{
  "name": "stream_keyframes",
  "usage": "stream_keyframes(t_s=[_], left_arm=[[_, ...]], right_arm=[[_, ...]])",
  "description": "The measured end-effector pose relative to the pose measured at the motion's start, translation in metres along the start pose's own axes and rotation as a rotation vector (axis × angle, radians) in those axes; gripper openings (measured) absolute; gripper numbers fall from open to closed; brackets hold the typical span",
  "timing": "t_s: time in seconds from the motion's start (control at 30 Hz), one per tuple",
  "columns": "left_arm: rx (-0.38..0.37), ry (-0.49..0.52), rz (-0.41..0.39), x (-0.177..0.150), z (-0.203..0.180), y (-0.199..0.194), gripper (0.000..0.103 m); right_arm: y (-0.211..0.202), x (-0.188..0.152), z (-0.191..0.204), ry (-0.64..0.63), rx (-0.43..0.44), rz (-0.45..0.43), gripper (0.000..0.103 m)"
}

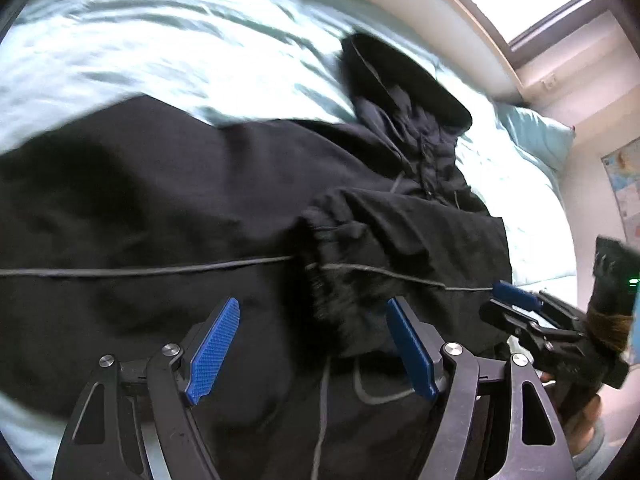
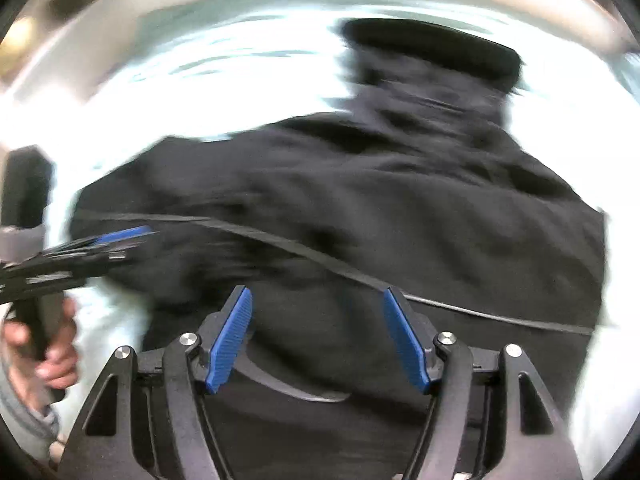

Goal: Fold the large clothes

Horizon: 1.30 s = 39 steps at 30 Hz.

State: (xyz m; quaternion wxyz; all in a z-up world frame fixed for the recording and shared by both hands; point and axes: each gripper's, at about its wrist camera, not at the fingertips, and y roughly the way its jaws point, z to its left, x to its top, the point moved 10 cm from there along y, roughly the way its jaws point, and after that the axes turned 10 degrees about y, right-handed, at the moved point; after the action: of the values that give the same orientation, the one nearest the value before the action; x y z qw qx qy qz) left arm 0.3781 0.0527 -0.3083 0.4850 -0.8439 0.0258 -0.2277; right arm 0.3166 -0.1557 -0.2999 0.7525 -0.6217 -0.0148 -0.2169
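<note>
Presently: one black hooded jacket [image 1: 200, 200] spread on my pale blue bedsheet [image 1: 140, 40]; my left tongs [image 1: 312, 308] and right tongs [image 2: 318, 296] both released, gripping nothing.

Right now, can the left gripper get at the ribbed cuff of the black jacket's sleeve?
Probably yes. The left gripper hangs open just above the black hooded jacket, and the ribbed sleeve cuff lies on top, straight ahead of its blue fingers. Nothing lies between; the right gripper sits off to the side.

Left tongs [image 1: 314, 312] and right tongs [image 2: 318, 300] both gape wide, side by side.
</note>
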Motion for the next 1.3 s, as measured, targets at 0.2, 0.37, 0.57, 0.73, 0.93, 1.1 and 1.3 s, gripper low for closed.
stream_keyframes(t_s=[0.2,0.37,0.57,0.73,0.93,1.1,1.3], left_arm=[[-0.006,0.011,0.074,0.010,-0.008,0.050,0.018],[-0.026,0.047,-0.076,0.037,-0.028,-0.006,0.017],[0.072,-0.012,0.147,-0.003,0.029,0.042,0.018],[0.031,-0.056,0.121,-0.014,0.038,0.049,0.025],[0.119,-0.080,-0.014,-0.034,0.057,-0.027,0.030],[0.235,-0.238,-0.098,-0.082,0.132,-0.103,0.032],[0.323,-0.541,-0.324,-0.128,0.246,-0.203,0.042]], right_arm=[[0.002,-0.013,-0.080,0.170,-0.101,0.013,0.070],[-0.010,-0.014,-0.109,0.252,-0.100,-0.007,0.070],[0.059,-0.027,-0.106,0.202,-0.170,0.117,0.070],[0.080,-0.025,-0.110,0.228,-0.210,0.130,0.079],[0.046,-0.034,-0.105,0.247,-0.189,0.130,0.079],[0.026,-0.062,-0.092,0.245,-0.185,0.147,0.079],[-0.003,-0.081,-0.068,0.200,-0.184,0.131,0.079]])
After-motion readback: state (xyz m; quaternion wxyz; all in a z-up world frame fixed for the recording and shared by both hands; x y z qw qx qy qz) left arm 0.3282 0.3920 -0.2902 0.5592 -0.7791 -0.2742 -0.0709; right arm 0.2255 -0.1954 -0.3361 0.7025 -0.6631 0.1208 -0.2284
